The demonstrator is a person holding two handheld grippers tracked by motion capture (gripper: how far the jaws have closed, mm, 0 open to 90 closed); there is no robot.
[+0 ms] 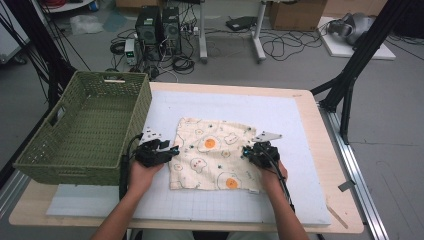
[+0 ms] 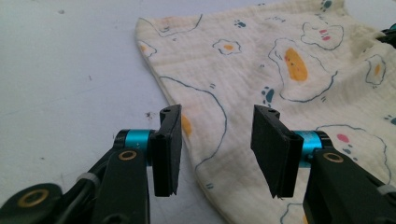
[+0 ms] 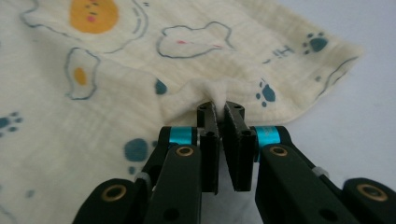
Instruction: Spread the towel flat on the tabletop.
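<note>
While the right gripper (image 3: 223, 109) has its fingers clenched on a pinch of the cream egg-printed muslin cloth (image 1: 212, 152) lying mid-desk (image 1: 300, 125), the left gripper (image 2: 217, 140) stands released, straddling the cloth's left edge, still ungrasped.

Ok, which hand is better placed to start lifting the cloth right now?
The right. Its tool is already shut on a pinched fold at the cloth's edge. The left tool stands open over the opposite edge, cloth between its pads but not gripped, so it would have to close first.
</note>
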